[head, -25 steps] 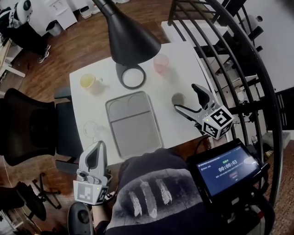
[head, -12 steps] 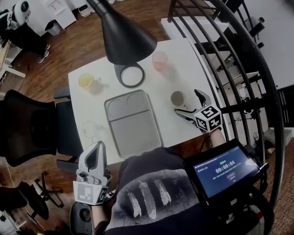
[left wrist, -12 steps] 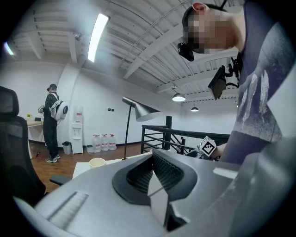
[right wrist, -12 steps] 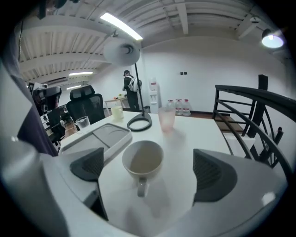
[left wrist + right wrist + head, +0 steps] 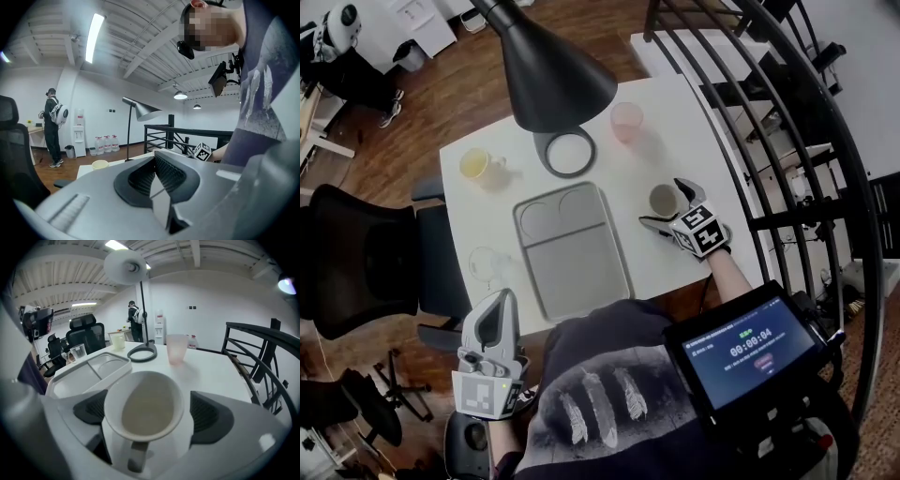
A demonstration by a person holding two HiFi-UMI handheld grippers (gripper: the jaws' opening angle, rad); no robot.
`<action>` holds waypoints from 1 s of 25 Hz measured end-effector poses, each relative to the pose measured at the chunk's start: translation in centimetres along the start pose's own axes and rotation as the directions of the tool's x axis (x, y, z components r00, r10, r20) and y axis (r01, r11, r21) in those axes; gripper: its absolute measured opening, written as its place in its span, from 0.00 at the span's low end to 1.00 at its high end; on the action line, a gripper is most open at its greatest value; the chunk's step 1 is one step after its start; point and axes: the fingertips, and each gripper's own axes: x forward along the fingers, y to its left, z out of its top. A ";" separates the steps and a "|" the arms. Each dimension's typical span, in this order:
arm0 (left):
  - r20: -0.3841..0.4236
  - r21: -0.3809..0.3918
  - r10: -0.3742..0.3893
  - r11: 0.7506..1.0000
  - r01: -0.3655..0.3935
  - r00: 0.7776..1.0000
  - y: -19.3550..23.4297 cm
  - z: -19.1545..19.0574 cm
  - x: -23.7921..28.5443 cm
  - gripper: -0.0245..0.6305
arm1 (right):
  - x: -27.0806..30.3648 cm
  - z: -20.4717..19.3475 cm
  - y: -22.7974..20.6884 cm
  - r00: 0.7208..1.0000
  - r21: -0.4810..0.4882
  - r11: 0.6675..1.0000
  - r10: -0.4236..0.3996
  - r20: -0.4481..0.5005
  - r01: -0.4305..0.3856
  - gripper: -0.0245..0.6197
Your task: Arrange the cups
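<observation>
Your right gripper [image 5: 662,202] straddles the white ceramic mug [image 5: 146,411], jaws just opened wide, not touching it. Your left gripper [image 5: 157,176] holds its jaws closed, empty.

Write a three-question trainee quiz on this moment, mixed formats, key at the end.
1. True or false: a cup stands in the grey rectangular tray.
2. What stands between the jaws of the right claw? A) white ceramic mug with a beige inside B) pink translucent cup C) yellow mug
3. Fill in: the jaws of the left claw are ____ and hold nothing.
Key: 1 false, nothing stands in the tray. 2 A; the jaws have just closed a little from full width and stand apart round the mug, pads off it. 3 shut.
</observation>
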 end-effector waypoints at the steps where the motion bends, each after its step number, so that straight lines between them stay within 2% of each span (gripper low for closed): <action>1: -0.002 0.003 0.003 1.000 -0.003 1.000 0.0 -0.1 -0.1 0.06 | 0.1 -0.2 0.0 1.000 -0.003 1.000 -0.006 -0.008 0.006 0.88; 7: -0.006 0.000 0.017 1.000 -0.017 1.000 0.4 -0.2 -0.5 0.06 | 0.5 -0.3 0.6 1.000 -0.029 1.000 -0.013 -0.027 0.012 0.70; 13: -0.034 0.000 0.018 1.000 -0.018 0.999 0.0 -1.0 -0.1 0.06 | 0.8 -0.5 0.4 1.000 -0.021 0.999 -0.026 -0.009 0.026 0.70; 19: -0.013 0.002 0.019 1.000 -0.019 1.000 0.1 -0.9 -0.9 0.06 | 0.4 -0.7 0.9 1.000 0.008 1.000 -0.026 -0.007 0.026 0.70; 25: 0.002 -0.013 0.046 0.999 -0.046 0.999 0.5 -1.4 -1.9 0.06 | -0.4 4.0 1.4 0.997 -0.052 0.999 0.003 0.072 0.001 0.70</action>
